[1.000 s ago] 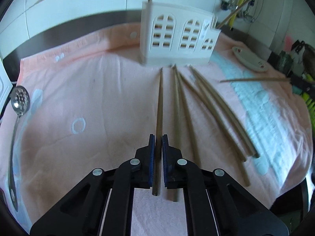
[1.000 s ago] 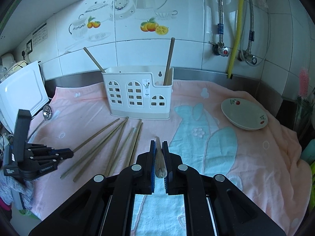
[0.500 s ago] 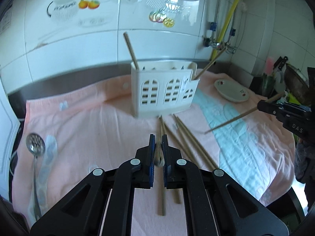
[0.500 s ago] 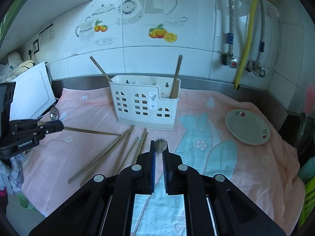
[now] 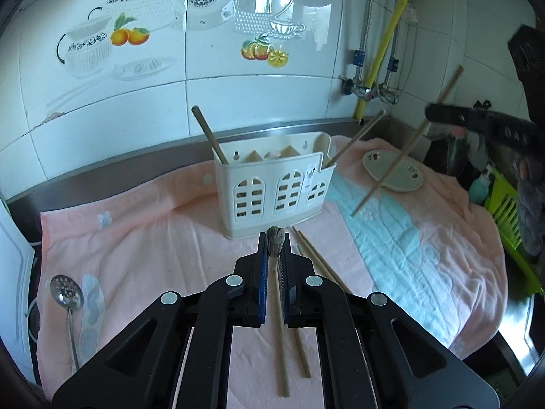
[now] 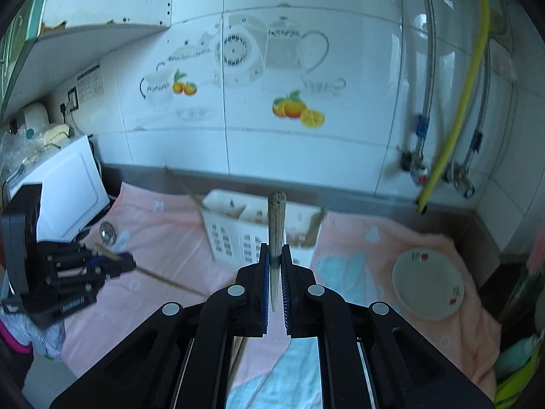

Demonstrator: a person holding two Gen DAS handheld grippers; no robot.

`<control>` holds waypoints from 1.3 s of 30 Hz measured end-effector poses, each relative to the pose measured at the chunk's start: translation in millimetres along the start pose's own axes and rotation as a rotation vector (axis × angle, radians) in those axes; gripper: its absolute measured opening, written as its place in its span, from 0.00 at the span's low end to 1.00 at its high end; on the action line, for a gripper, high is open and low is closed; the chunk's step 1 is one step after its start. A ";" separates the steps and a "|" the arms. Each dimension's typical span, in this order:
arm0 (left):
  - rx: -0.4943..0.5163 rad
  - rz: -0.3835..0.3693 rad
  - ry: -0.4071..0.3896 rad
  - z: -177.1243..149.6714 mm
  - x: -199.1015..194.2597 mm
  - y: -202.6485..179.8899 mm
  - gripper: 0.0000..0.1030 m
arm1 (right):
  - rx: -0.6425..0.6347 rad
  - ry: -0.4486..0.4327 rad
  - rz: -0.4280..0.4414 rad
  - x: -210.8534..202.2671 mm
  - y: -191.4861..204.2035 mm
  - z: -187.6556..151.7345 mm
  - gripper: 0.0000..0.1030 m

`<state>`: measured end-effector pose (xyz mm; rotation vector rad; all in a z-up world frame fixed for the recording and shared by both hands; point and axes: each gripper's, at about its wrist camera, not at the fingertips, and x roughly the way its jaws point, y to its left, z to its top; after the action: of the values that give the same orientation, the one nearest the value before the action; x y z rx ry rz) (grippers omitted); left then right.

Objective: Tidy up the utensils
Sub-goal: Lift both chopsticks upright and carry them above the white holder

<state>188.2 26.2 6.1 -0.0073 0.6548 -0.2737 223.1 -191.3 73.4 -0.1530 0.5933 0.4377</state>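
My left gripper (image 5: 274,242) is shut on a wooden chopstick (image 5: 277,306), held above the pink towel (image 5: 143,238) just in front of the white utensil holder (image 5: 272,184). Two chopsticks (image 5: 209,134) lean in the holder. More chopsticks (image 5: 320,262) lie on the towel under my left gripper. My right gripper (image 6: 275,250) is shut on another chopstick (image 6: 276,218), its blunt end sticking up before the blurred holder (image 6: 231,235). Each gripper shows in the other's view: the right one (image 5: 477,122) high at the right with its slanting stick (image 5: 405,150), the left one (image 6: 85,266) at the left.
A slotted spoon (image 5: 66,289) lies at the towel's left edge. A small white plate (image 6: 427,283) sits on the right of the towel. A tiled wall with pipes (image 6: 453,119) stands behind, a white board (image 6: 64,184) at the left, a green rack (image 5: 507,218) at the right.
Both grippers have risen, each carrying its chopstick up off the towel. The left one's stick no longer lies along the cloth. The right one's stick has tipped from flat to a steep slant.
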 end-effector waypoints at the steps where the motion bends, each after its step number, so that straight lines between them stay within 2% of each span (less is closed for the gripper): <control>1: -0.002 -0.007 -0.002 2.2 -0.7 0.6 0.05 | 0.001 -0.005 0.001 0.7 -0.7 6.7 0.06; 9: 0.017 -0.046 -0.041 30.3 -17.8 -1.7 0.05 | 0.004 -0.065 -0.040 9.5 -7.1 60.4 0.06; 15: 0.043 -0.063 -0.103 61.6 -41.1 -6.2 0.05 | 0.038 -0.058 -0.058 33.5 -15.1 80.4 0.06; 23: 0.069 -0.052 -0.216 116.6 -64.4 -10.3 0.05 | 0.033 0.014 -0.083 76.8 -17.2 71.9 0.06; 26: 0.077 -0.020 -0.253 134.0 -62.3 -10.2 0.05 | 0.043 0.046 -0.075 89.9 -21.4 62.7 0.06; 34: 0.028 0.048 -0.293 161.2 -33.6 3.0 0.05 | 0.046 0.069 -0.065 100.7 -26.7 49.6 0.06; 39: -0.021 0.090 -0.293 161.2 -6.0 17.8 0.05 | 0.029 0.069 -0.063 102.0 -25.5 45.0 0.06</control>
<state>285.1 32.2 136.1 -0.0376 0.3654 -0.1746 332.7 -166.3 52.5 -0.1595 0.6610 0.3637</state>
